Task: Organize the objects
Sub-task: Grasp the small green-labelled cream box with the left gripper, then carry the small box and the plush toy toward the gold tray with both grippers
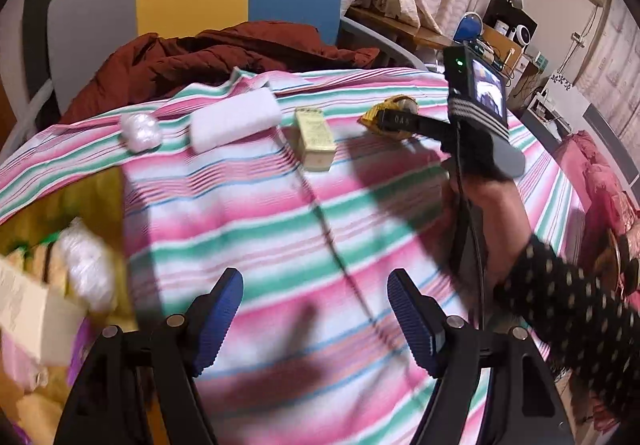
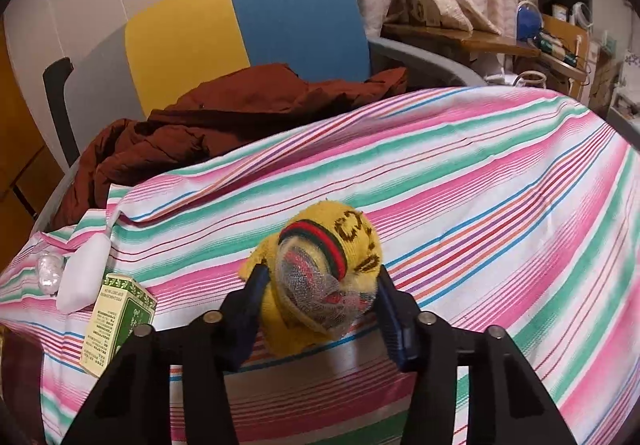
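Now the right gripper (image 2: 320, 305) clamps a balled yellow sock (image 2: 324, 265), opening toward camera.

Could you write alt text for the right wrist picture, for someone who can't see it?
The right gripper is closed around a rolled yellow sock on a pink, green and white striped cloth. To the left lie a green-and-cream box and a white pad; behind, a brown jacket covers a chair.
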A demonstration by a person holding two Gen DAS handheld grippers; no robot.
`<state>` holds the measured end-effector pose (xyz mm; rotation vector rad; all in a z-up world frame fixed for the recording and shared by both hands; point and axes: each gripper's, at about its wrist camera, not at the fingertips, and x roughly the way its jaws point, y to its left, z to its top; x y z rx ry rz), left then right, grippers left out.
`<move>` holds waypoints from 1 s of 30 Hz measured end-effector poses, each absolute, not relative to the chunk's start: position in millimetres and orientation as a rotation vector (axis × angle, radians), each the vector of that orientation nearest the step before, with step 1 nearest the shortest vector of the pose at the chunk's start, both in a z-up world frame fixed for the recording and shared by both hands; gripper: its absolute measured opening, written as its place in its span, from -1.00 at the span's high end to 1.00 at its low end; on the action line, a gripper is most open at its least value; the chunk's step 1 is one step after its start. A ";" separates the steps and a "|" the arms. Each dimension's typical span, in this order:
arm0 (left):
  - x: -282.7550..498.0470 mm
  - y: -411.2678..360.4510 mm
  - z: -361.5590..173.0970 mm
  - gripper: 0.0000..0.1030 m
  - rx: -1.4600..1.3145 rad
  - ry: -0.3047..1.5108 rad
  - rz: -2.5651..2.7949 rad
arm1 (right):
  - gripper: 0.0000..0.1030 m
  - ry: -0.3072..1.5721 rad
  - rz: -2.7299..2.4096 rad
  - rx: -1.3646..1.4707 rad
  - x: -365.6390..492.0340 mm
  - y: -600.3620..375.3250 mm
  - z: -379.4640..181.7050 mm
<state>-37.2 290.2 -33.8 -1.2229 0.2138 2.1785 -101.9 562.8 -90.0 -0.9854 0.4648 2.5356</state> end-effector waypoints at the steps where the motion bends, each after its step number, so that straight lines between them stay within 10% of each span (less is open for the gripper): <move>1: -43.9 298.2 -35.7 -0.48 -1.224 0.216 2.174 | 0.04 0.454 2.540 -0.968 -100.5 561.5 -88.2; 18: -142.2 385.0 -72.5 -0.46 -1.196 0.313 2.300 | 0.03 0.518 2.424 -0.903 -89.9 577.6 -91.4; 30: -146.7 381.4 -88.4 0.30 -1.086 0.284 2.367 | 0.03 0.450 2.412 -0.896 -93.5 571.0 -90.8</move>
